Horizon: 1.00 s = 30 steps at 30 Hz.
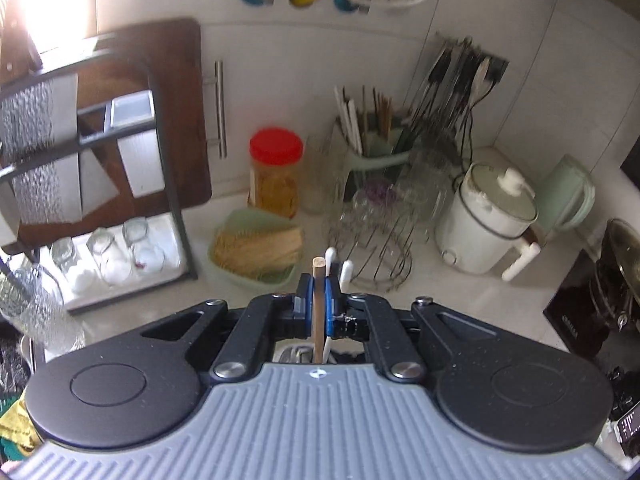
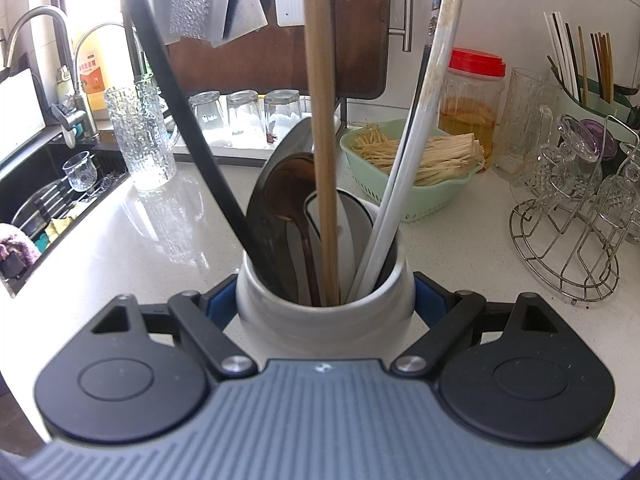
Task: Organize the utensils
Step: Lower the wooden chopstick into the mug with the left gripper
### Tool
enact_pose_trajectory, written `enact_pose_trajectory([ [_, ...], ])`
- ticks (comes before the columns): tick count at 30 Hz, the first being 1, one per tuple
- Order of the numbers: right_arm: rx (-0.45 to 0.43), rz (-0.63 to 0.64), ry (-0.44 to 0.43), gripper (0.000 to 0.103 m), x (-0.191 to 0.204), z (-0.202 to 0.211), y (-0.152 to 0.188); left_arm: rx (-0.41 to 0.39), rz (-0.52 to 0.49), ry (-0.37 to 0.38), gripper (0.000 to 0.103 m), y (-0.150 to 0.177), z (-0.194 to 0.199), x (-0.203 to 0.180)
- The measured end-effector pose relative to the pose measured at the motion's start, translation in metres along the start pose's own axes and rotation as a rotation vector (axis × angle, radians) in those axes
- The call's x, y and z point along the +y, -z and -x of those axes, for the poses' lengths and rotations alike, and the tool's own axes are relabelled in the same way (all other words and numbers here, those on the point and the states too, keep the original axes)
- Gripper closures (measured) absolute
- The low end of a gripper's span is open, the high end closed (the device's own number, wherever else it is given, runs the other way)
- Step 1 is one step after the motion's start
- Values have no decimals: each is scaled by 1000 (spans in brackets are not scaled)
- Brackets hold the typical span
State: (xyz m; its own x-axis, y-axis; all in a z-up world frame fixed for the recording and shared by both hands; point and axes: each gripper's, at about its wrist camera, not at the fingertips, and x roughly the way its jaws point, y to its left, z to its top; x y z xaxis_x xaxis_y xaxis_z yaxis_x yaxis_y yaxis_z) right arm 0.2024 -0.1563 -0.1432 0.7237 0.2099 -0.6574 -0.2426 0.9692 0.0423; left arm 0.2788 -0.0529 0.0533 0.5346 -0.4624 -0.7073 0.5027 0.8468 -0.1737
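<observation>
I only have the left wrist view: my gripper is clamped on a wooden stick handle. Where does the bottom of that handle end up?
Observer: The right wrist view shows the wooden handle running down into a white ceramic utensil crock on the counter.
Operator: Is anything steadying that crock?
Observer: Yes, the right gripper has a blue pad on each side of the crock, gripping it.
Operator: What else is inside?
Observer: A dark brown wooden spoon, a black handle leaning left and a white handle leaning right.
Operator: Anything to that side of the counter I can't see?
Observer: A sink with a glass in it, and faucets above.
</observation>
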Motion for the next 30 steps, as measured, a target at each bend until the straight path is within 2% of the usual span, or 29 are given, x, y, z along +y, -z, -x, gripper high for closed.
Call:
enact_pose_trajectory([
  [11, -3, 3, -2, 13, 1, 1, 1, 136, 20, 31, 96, 9, -30, 3],
  [30, 3, 6, -7, 13, 0, 0, -1, 241, 102, 3, 96, 30, -65, 8],
])
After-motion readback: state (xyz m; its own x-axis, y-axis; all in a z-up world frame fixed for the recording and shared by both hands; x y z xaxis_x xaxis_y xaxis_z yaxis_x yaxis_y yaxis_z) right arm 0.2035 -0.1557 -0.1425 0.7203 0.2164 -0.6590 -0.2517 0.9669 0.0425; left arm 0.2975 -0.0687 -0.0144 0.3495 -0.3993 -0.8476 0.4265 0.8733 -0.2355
